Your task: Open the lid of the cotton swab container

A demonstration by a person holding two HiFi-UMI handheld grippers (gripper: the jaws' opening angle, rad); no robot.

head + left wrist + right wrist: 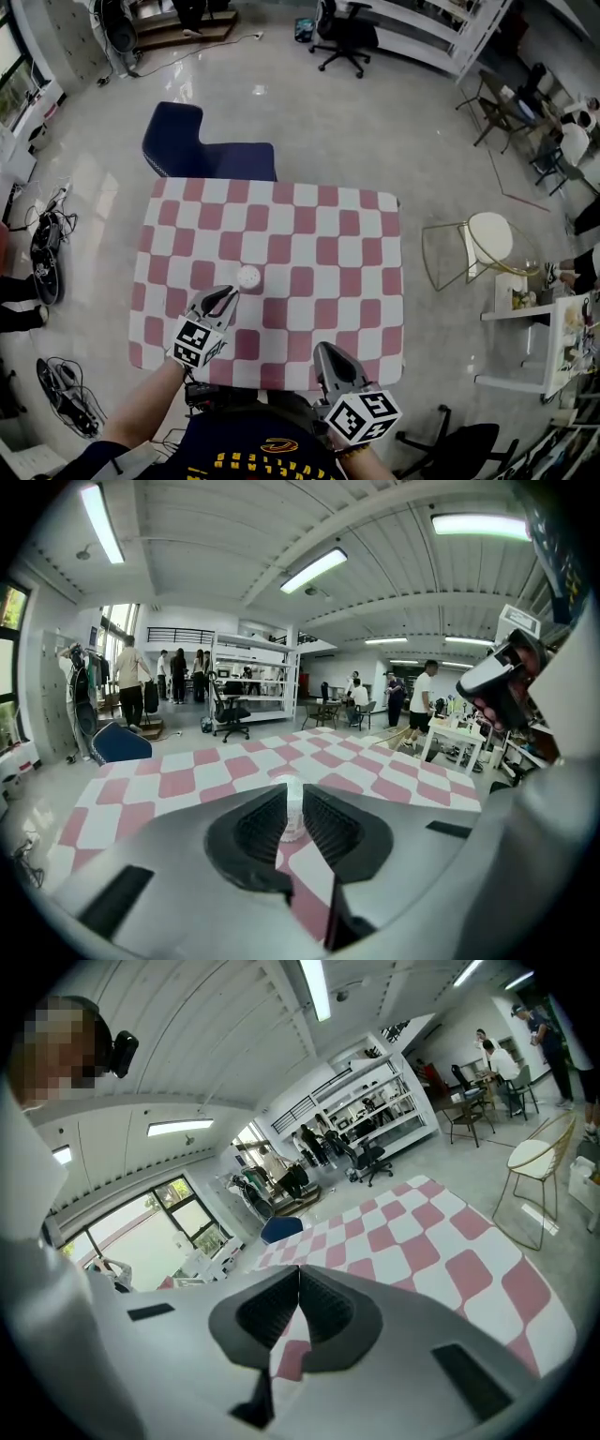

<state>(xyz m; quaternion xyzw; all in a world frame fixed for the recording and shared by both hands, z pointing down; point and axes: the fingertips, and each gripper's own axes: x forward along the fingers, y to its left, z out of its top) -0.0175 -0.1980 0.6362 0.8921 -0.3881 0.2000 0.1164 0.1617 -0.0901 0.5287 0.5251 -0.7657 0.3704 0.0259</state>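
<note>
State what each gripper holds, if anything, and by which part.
Nothing held. Left gripper, jaws slightly apart, points at the cotton swab container without gripping it; right gripper shut, empty.

floor (375,122): glossy grey | table (328,244): pink-white checked | chair (178,141): navy | lights (314,570): ceiling strips

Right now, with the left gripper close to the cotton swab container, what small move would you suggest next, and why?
Probably open the left gripper wider and ease it forward. Its jaws stand only a narrow gap apart, narrower than the cotton swab container just ahead of them; the right gripper is shut, farther back.
</note>
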